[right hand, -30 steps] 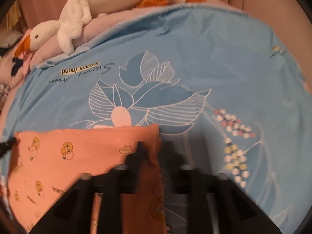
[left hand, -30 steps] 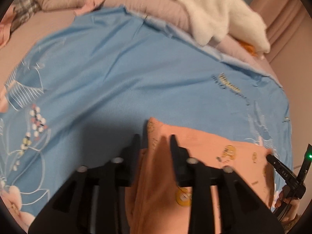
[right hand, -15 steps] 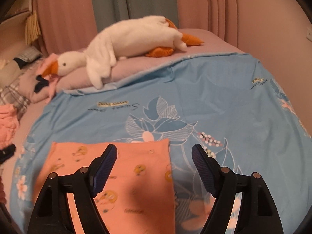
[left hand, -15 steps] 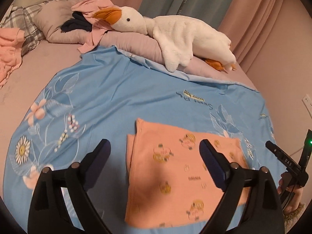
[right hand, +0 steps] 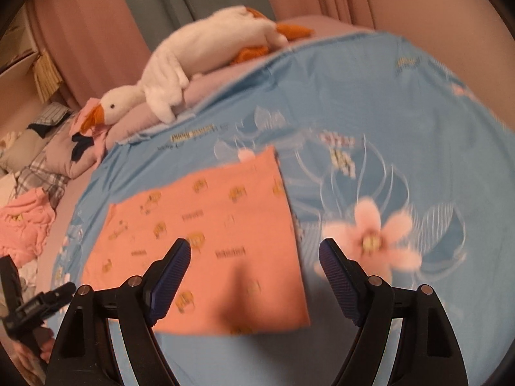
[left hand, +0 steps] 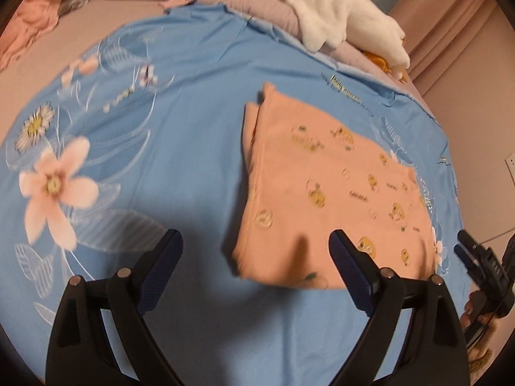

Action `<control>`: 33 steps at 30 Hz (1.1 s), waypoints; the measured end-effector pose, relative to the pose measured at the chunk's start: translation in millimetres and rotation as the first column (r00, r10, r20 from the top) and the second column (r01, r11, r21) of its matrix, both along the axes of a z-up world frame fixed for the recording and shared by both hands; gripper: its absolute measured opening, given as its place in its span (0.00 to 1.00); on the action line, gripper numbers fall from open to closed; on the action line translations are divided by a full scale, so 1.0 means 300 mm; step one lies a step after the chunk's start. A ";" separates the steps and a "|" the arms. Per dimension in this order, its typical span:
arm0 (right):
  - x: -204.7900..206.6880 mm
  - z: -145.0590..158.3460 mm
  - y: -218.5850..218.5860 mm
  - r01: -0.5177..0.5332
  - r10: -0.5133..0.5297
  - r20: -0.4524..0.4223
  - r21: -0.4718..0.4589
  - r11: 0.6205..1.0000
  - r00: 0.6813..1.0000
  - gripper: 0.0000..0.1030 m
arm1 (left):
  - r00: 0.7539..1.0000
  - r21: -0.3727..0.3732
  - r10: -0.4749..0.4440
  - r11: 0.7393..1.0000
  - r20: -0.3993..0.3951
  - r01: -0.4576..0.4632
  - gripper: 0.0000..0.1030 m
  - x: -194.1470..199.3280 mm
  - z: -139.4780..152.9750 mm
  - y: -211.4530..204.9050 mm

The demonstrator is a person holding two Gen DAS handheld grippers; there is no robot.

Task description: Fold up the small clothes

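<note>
Hovering w/ nothing held: L gripper (left hand: pixel 254 251) jaws spread, R gripper (right hand: pixel 254 251) jaws opening | peach garment (left hand: pixel 325 189) flat on blue sheet (left hand: pixel 180 148) | step: between folds (prob.) | nxt: regrip an edge, fold over

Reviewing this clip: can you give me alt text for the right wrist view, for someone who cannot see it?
A folded orange garment printed with small yellow figures lies flat on a blue flowered sheet, below the right gripper, whose jaws are opening with nothing between them. A white plush goose lies along the sheet's far edge, before pink curtains.
</note>
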State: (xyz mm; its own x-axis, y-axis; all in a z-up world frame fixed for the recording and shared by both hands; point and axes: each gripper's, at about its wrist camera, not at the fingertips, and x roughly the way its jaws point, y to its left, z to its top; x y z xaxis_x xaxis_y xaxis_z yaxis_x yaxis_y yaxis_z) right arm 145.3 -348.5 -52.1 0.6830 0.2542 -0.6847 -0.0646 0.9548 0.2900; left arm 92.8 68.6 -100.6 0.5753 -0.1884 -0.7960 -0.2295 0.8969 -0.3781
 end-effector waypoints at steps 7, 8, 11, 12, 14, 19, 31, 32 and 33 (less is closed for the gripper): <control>-0.029 -0.151 -0.048 0.026 -0.016 -0.098 0.109 0.994 0.995 0.79 | 1.000 -0.061 0.003 0.998 -0.024 -0.005 0.83 0.048 -0.073 0.003; -0.025 -0.174 -0.057 0.023 -0.005 -0.116 0.149 0.989 0.993 0.79 | 0.999 -0.050 0.010 0.999 -0.030 -0.012 0.81 0.058 -0.078 -0.001; -0.024 -0.202 -0.073 0.023 0.005 -0.119 0.231 0.973 0.993 0.78 | 1.000 -0.023 0.016 1.000 -0.015 -0.016 0.72 0.085 -0.082 -0.020; -0.022 -0.207 -0.075 0.024 0.006 -0.115 0.253 0.967 0.993 0.77 | 1.000 -0.038 0.016 0.999 -0.018 -0.017 0.65 0.094 -0.089 -0.023; -0.022 -0.211 -0.068 0.013 0.018 -0.111 0.276 0.961 0.994 0.71 | 1.000 -0.053 0.010 0.999 -0.019 -0.011 0.57 0.104 -0.096 -0.031; 0.015 -0.231 -0.022 -0.018 0.047 -0.093 0.294 0.956 0.995 0.48 | 1.000 -0.077 -0.010 0.997 -0.019 0.008 0.25 0.120 -0.106 -0.048; -0.055 -0.111 -0.041 -0.058 0.065 -0.011 0.325 0.944 0.998 0.13 | 0.998 -0.078 -0.049 0.996 0.039 0.052 0.15 0.000 0.021 -0.114; -0.080 -0.091 -0.050 -0.061 0.065 -0.004 0.320 0.946 0.998 0.13 | 0.998 -0.072 -0.056 0.996 0.038 0.059 0.15 -0.020 0.027 -0.126; -0.093 -0.084 -0.057 -0.061 0.066 -0.004 0.321 0.945 0.998 0.13 | 0.997 -0.065 -0.062 0.996 0.034 0.065 0.15 -0.049 0.031 -0.142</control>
